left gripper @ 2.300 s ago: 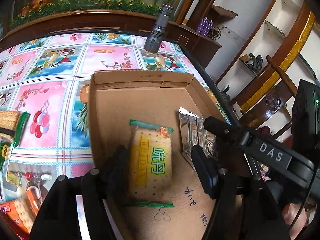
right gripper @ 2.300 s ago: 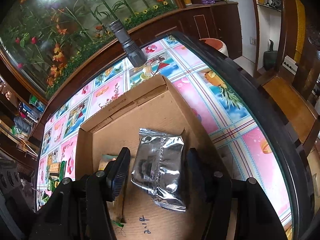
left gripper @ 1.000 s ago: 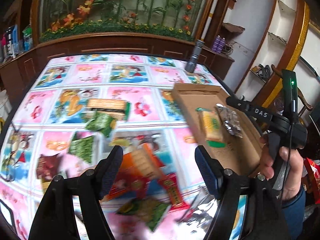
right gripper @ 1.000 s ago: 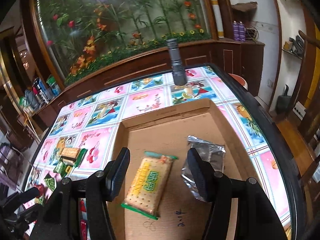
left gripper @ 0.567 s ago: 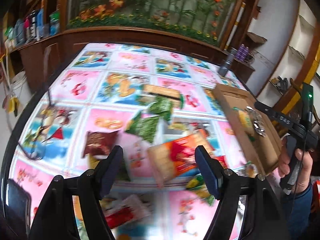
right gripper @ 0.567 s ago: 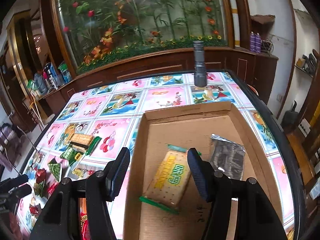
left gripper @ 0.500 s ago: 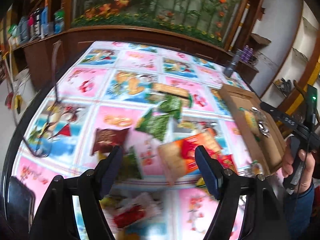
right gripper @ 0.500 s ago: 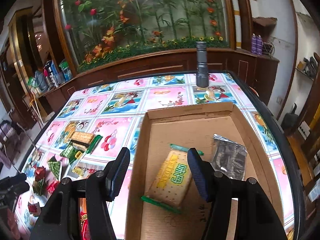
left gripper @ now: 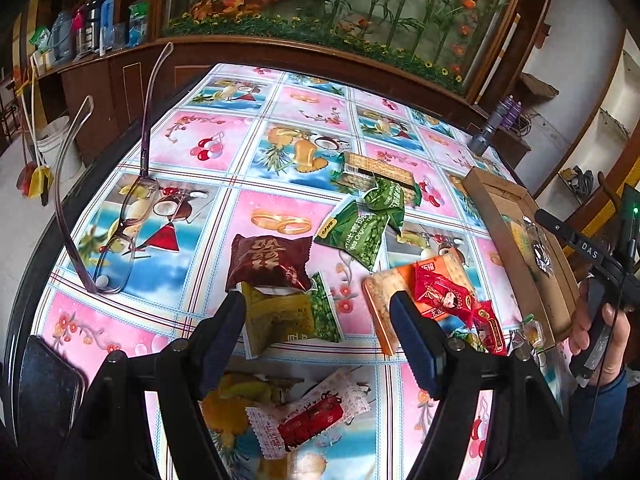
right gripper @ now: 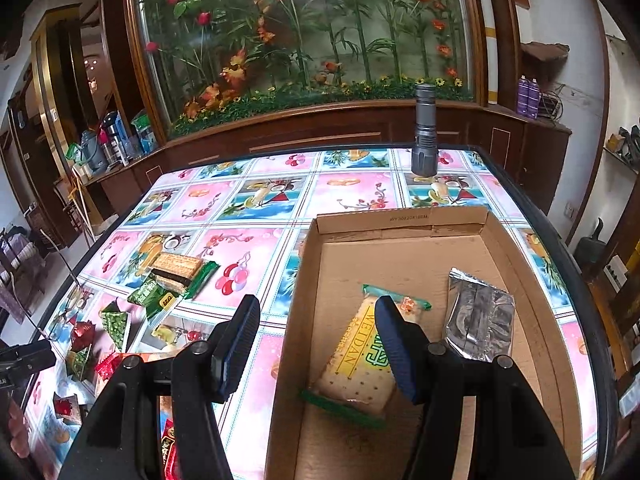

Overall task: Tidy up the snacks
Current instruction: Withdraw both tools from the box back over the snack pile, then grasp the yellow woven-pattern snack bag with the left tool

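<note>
Two snacks already lie in the cardboard box (right gripper: 404,256): a cracker pack (right gripper: 354,364) printed "WEIDAN" in red beside large green characters, and a plain silver foil packet (right gripper: 480,320) with no print that I can read. The cracker pack's long axis runs from the near left of the box floor up toward the far right, its green crimped ends at either tip; the foil packet sits just right of it, roughly upright in the right wrist view, apart from it. A faint code is stamped on the box's far wall, too small for me to read surely.

My right gripper (right gripper: 316,344) hovers with its tongs spread and nothing between the pads; one finger is over the tablecloth, the other over the box.

My left gripper (left gripper: 316,336) is likewise spread and empty, above the loose pile on the flowered tablecloth (left gripper: 200,140). Between its fingers I see an olive-yellow packet (left gripper: 280,316). Beyond lies a dark red packet (left gripper: 270,260) with gold characters, a green pea packet (left gripper: 356,228) reading "Original", a long biscuit pack (left gripper: 376,172) lying crosswise, and an orange cracker pack (left gripper: 404,284) under red sweets (left gripper: 444,294). Nearest me is a white-and-red wrapper (left gripper: 312,416).

Eyeglasses (left gripper: 120,236) rest at the left. A grey flashlight (right gripper: 425,130) stands on end at the far edge. The other tool shows "DAS".
</note>
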The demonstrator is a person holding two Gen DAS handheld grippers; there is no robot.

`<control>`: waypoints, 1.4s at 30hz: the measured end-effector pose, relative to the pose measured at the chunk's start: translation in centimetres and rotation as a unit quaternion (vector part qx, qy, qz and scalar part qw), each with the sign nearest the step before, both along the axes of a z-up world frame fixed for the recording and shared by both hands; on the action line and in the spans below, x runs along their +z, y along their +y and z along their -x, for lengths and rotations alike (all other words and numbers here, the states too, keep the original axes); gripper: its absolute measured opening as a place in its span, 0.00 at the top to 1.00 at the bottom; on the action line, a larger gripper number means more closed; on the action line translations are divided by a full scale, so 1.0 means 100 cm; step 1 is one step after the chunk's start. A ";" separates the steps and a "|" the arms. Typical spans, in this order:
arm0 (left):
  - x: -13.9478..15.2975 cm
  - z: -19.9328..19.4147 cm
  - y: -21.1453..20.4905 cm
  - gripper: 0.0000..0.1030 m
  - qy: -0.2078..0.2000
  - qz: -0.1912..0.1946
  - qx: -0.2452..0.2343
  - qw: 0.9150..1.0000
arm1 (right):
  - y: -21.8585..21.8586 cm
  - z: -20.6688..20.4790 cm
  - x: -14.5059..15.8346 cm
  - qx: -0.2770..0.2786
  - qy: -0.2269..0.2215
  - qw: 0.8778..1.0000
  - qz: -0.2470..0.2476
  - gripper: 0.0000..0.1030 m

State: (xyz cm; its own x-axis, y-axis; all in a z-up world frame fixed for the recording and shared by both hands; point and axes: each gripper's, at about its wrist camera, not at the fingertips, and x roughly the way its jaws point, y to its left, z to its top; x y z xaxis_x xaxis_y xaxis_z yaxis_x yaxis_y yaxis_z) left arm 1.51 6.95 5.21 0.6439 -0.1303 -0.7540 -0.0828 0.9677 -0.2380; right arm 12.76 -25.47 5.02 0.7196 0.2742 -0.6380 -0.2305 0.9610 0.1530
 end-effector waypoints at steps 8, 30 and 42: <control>-0.003 0.000 -0.005 0.28 0.011 -0.001 -0.013 1.000 | -0.003 0.000 -0.001 -0.003 0.003 1.000 -0.007 0.38; -0.016 -0.006 -0.018 0.27 0.037 -0.055 -0.006 0.998 | -0.012 0.002 0.005 0.012 0.012 0.998 -0.064 0.38; -0.040 -0.031 -0.009 0.42 0.070 -0.064 0.000 0.995 | -0.002 0.007 0.008 0.036 0.005 0.997 -0.063 0.38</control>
State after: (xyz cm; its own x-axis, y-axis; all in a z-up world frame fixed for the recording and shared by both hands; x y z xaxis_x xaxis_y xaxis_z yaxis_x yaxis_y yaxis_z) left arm 4.62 6.03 1.20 0.5313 -0.0267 -0.8468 -0.1063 0.9895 -0.0979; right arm 12.07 -25.65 5.80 0.6891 0.4027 -0.6024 -0.2959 0.9153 0.2735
